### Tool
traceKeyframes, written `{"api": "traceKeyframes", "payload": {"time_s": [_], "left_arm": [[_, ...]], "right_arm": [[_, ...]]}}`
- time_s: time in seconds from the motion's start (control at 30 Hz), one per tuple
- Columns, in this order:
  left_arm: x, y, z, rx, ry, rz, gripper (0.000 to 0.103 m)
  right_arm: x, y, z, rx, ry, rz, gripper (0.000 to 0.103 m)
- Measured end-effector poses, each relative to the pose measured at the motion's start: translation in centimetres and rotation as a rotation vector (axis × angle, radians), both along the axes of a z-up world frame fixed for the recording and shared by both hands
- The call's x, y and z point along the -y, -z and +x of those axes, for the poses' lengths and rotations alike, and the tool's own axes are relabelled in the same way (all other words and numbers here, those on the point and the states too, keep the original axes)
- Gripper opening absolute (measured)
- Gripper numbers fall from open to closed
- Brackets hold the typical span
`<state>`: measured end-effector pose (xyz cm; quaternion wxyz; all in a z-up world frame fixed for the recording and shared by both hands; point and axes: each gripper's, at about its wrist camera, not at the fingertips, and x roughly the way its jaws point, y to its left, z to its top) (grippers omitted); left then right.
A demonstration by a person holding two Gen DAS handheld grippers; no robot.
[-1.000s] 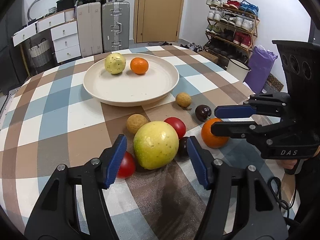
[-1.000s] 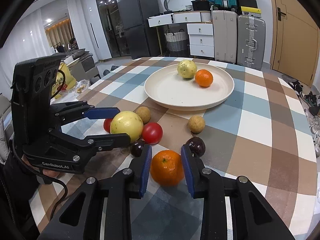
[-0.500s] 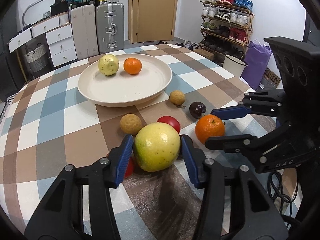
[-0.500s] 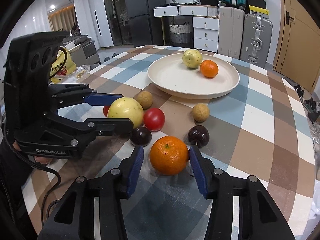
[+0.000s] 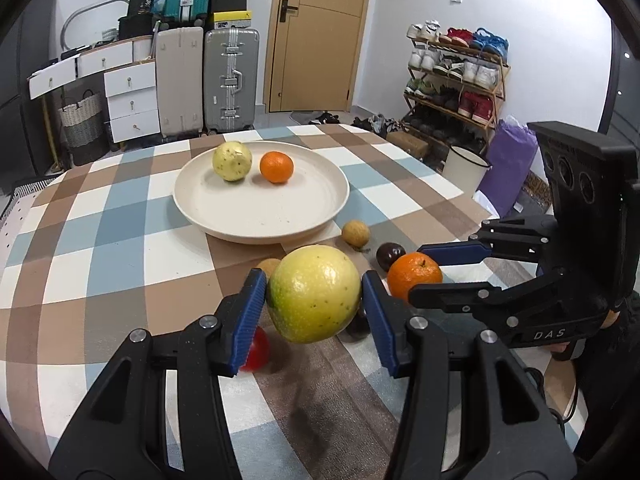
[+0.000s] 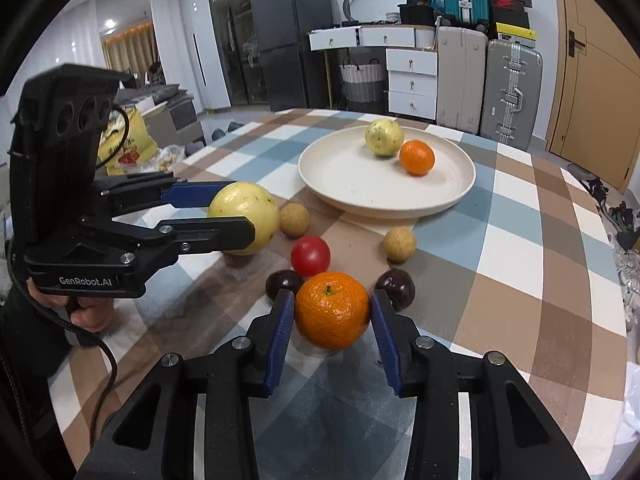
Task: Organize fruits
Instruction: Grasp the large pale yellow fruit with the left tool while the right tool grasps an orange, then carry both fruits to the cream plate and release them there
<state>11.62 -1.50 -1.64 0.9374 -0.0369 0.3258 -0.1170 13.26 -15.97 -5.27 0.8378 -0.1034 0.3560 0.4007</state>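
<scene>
I have the big yellow-green fruit (image 5: 313, 293) squeezed between the blue pads of my left gripper (image 5: 314, 304), and it looks lifted a little off the worktop (image 5: 120, 264), near the front edge. My right gripper (image 6: 332, 326) has just been closing on the orange (image 6: 332, 310); its pads touch both sides now, and the orange seems to sit low over the worktop by that same front edge.

Both fruits are round and smooth, so I think either one could slip out and roll. The yellow-green one is heavy and held only at its sides. If it drops, it could knock the red fruit (image 6: 311, 256) and the dark plums (image 6: 395, 289) around.

The two grippers are near each other. If I move both to the plate (image 5: 320, 224) at once, they could bump.

The plate sits toward the far edge, with a pale spotted fruit (image 5: 232, 161) and a small orange (image 5: 276, 167) at its back. Its front half is bare, so there is room. The small brown fruits (image 6: 399, 244) lie in the path, so I should go over them.
</scene>
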Motion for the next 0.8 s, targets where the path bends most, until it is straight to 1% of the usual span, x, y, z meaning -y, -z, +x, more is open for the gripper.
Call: {"api": "traceKeyframes", "payload": {"time_s": [0.17, 0.27, 0.53, 0.63, 0.7, 0.8], "left_arm": [[-0.6, -0.7, -0.7, 0.031, -0.028, -0.018, 0.047], [-0.8, -1.1, -1.0, 0.048, -0.04, -0.031, 0.047], [-1.8, -2.1, -1.2, 0.068, -0.075, -0.08, 0.047], [-2.0, -2.5, -1.1, 0.075, -0.089, -0.073, 0.047], [-2.1, -2.9, -1.0, 0.075, -0.095, -0.076, 0.047], [-2.1, -3.4, -0.7, 0.084, -0.104, -0.064, 0.047]], "right_arm": [[0.7, -1.1, 0.0, 0.03, 0.027, 0.06, 0.04], [0.9, -1.4, 0.1, 0.044, 0.047, 0.08, 0.04], [1.5, -2.1, 0.6, 0.043, 0.079, 0.128, 0.04], [1.4, -2.1, 0.8, 0.043, 0.088, 0.124, 0.04], [1.2, -2.3, 0.8, 0.059, 0.104, 0.104, 0.04], [1.3, -2.9, 1.0, 0.062, 0.113, 0.116, 0.04]]}}
